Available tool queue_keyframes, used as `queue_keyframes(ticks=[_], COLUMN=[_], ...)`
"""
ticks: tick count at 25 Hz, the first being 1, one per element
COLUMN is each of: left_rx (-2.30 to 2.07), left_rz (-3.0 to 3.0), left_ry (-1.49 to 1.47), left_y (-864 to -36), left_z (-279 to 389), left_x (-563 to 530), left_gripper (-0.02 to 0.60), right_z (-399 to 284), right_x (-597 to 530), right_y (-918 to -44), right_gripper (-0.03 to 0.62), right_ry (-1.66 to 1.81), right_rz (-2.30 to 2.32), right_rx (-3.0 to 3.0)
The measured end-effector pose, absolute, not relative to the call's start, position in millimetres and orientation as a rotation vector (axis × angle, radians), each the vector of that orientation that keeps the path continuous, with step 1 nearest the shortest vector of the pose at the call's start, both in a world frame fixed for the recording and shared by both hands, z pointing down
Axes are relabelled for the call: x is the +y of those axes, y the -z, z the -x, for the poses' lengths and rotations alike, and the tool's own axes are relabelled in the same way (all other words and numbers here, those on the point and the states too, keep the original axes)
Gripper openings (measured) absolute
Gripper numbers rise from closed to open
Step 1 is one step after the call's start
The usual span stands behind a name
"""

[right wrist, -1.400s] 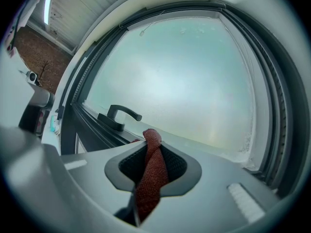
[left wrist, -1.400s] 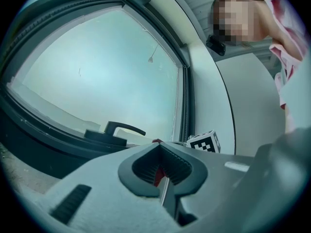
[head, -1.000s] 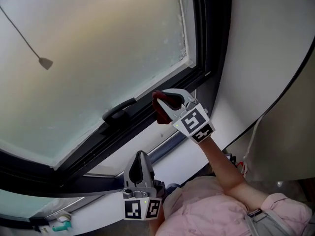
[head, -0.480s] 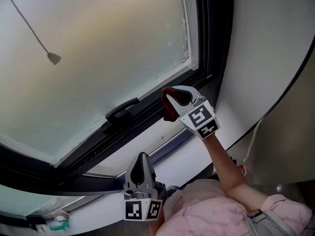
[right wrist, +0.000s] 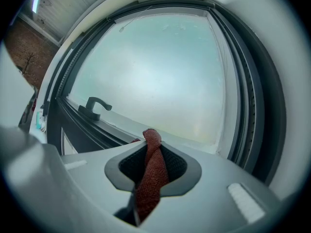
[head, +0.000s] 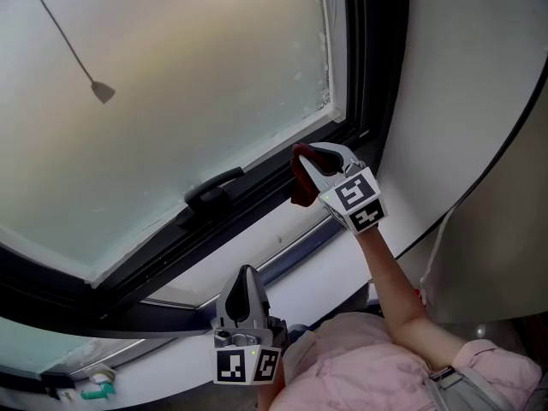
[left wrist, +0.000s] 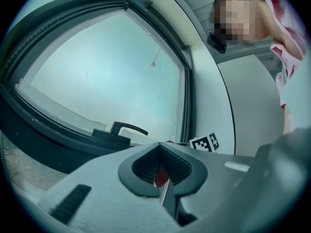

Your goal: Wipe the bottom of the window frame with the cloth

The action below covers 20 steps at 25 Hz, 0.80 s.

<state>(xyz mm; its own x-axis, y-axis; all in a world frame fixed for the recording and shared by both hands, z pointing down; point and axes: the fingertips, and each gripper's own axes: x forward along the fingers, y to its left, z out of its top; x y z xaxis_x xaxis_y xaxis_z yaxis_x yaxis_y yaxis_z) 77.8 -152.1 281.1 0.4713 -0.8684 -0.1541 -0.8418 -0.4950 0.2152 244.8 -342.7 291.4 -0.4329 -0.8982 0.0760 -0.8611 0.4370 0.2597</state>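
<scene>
Pinches a red cloth (head: 301, 187) in the right tongs (head: 304, 154), closed down to the thickness of the fabric. Shows, in the right gripper view, that cloth (right wrist: 151, 171) running twisted up between the pads and sticking out past the tips as a bunched end. Puts that end at the bottom of the window frame (head: 248, 212), close to the right corner and to the right of the dark handle (head: 210, 193). Looks pressed onto the dark lower rail, though cannot confirm actual contact from either view.

Hangs the left tongs (head: 247, 274) lower down, below the frame and well apart from the cloth, pointing up toward the rail. Has them closed tip to tip in the left gripper view (left wrist: 160, 166), gripping nothing. Catches only a sliver of red through the notch behind the tips, lying beyond them, not between them.

Leaves frosted glass (head: 171, 101) filling the frame, with a thin cord and tassel (head: 103, 92) across it. Shows a pink sleeve (head: 377, 362) at the bottom edge.
</scene>
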Motion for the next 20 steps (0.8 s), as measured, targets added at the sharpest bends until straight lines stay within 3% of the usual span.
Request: queue_keyframes(ticks=[20], left_rx=[-1.543], left_rz=[-2.585], left_ry=[0.397], left_y=[-277], left_z=[-62], left_x=[-147], left_gripper=[-0.002], right_z=[-296], right_x=[-358], right_y=[-291], right_gripper=[0.066], right_ry=[0.24], right_rz=[-1.691], right_rx=[-2.373])
